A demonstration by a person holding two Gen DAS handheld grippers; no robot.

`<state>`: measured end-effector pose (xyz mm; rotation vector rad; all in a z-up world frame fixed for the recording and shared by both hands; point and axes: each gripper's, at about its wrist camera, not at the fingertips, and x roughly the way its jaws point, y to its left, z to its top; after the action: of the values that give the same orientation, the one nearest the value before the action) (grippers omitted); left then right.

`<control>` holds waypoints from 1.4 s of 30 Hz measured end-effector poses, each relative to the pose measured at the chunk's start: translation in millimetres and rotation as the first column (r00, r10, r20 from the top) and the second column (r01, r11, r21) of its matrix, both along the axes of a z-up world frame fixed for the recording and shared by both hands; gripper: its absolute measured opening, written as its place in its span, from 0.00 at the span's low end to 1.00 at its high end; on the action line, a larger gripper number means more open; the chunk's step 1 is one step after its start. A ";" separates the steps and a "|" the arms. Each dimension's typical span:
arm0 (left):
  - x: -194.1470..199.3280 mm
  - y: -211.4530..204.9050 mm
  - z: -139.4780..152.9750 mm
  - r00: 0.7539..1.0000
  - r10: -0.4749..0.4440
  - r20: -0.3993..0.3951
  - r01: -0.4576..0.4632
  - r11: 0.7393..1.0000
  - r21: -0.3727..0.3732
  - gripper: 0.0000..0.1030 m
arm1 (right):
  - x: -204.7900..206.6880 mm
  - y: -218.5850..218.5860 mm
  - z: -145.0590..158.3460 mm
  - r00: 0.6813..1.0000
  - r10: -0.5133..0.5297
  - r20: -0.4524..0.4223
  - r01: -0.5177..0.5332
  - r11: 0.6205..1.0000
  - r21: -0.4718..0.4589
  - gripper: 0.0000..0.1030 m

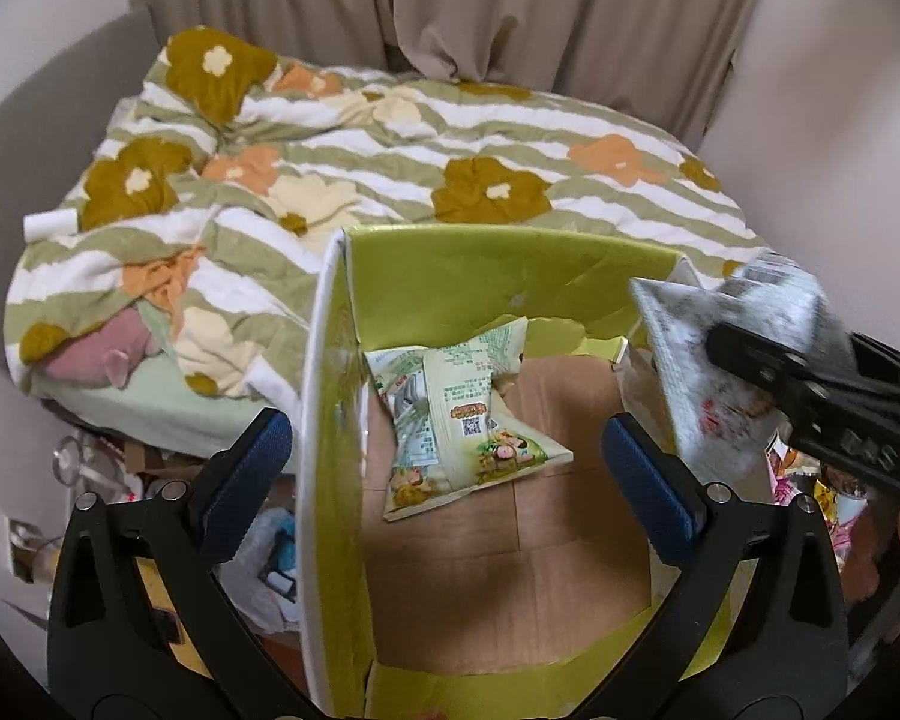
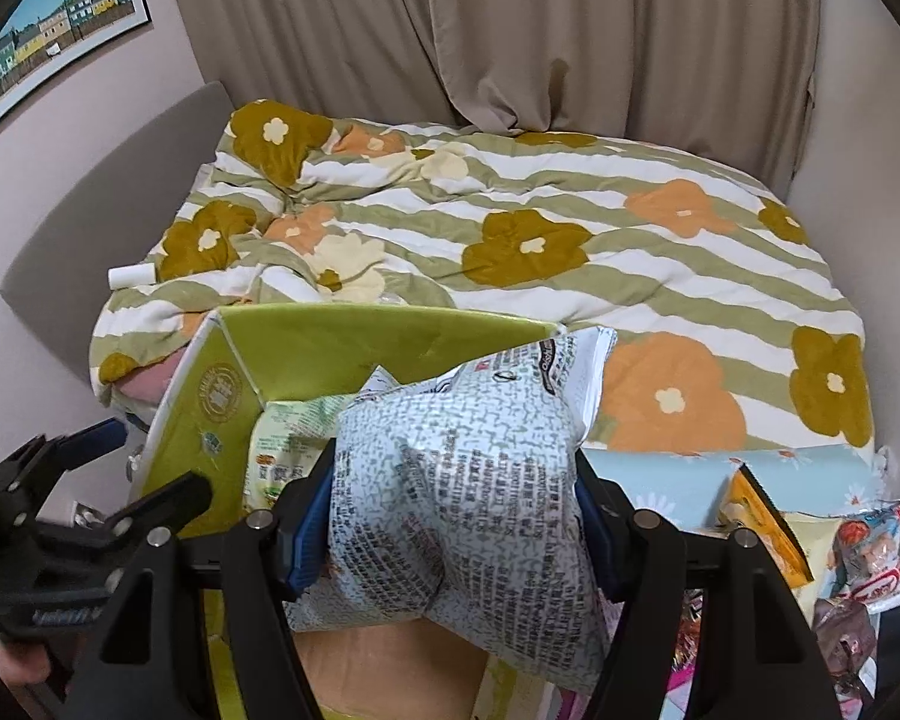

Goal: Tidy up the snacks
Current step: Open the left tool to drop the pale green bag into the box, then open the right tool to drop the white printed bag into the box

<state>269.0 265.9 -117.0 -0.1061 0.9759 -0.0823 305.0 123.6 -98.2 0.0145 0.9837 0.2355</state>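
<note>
Over the green box (image 1: 438, 276), the right gripper (image 2: 456, 516) squeezes a gray snack bag (image 2: 468, 510). Inside lies a green snack bag (image 1: 456, 420). The left gripper (image 1: 450, 468) is wide apart, straddling the box wall.

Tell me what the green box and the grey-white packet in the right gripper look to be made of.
Green box: likely cardboard, with a glossy printed green liner and a bare brown floor with flap seams.
Grey-white packet: seemingly thin plastic or foil film, puffed and crinkled, covered in small print, pinched in the right gripper.
</note>
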 end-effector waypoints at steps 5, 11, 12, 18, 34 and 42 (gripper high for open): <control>-9.3 -1.9 5.5 1.000 0.005 0.030 -0.006 1.000 0.008 1.00 | 15.6 5.0 -7.9 1.000 0.022 -0.010 -0.021 0.999 0.047 0.63; -4.3 -3.5 -2.2 1.000 0.021 0.016 -0.021 0.999 0.036 1.00 | 34.2 16.4 -24.9 0.998 0.059 -0.028 -0.056 0.996 0.075 0.64; -3.7 -3.7 -4.0 1.000 0.022 0.011 -0.022 0.999 0.036 1.00 | 35.8 18.2 -28.7 0.998 0.060 -0.027 -0.058 0.995 0.076 0.66; -3.5 -8.1 -14.3 1.000 0.025 -0.016 -0.024 0.999 0.044 1.00 | 29.7 15.7 -32.5 0.998 0.067 0.022 -0.068 0.996 0.051 1.00; -27.7 -18.5 22.2 0.999 0.005 0.042 -0.007 0.999 0.054 1.00 | -11.6 -4.6 21.0 0.995 0.075 0.063 -0.078 0.995 0.055 1.00; -47.1 -48.2 44.5 0.993 -0.091 0.071 0.090 0.996 0.017 1.00 | -63.6 -39.3 59.8 0.994 -0.021 0.105 0.015 0.998 0.065 1.00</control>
<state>221.8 217.7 -72.5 -0.0458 0.9089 -0.1614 241.4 84.3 -38.4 0.0686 0.8699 0.2486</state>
